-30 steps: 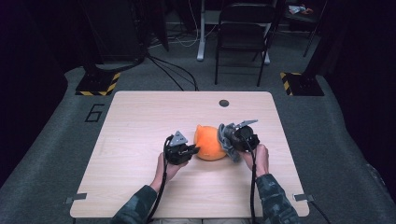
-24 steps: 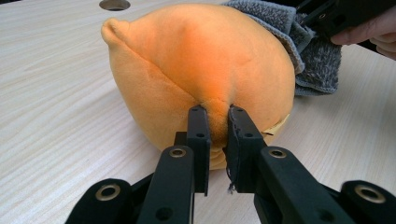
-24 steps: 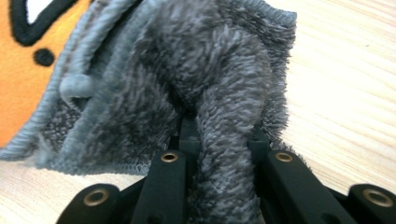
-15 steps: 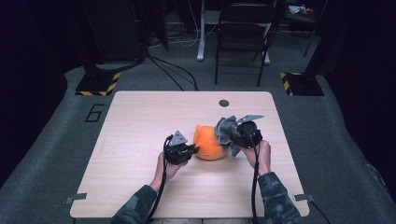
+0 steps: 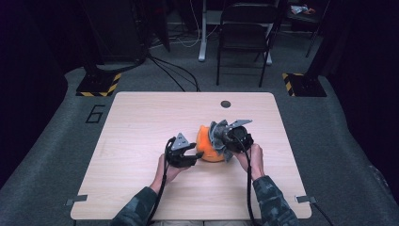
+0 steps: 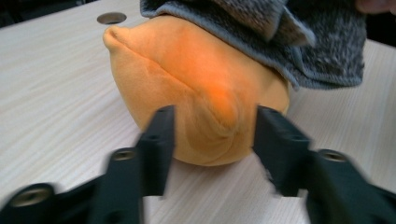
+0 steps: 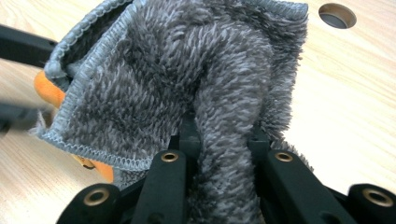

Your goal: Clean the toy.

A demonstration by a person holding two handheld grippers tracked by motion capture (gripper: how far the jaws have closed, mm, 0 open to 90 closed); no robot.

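Gripping grey cloth (image 7: 187, 84), right gripper (image 7: 219, 140) clamped; left gripper (image 6: 212, 135) jaws just opened approx. halfway, straddling orange plush (image 6: 187, 84), w/o contact.

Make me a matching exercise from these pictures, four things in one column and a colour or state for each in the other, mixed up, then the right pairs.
Things:
1. plush toy
2. fuzzy cloth
3. left gripper
4. right gripper

Colour or state:
A. jaws clamped on fabric
B. grey
C. jaws apart, one on each side of the toy, having just been opening
D. orange

Pairs: 1-D, 2-B, 3-C, 4-A
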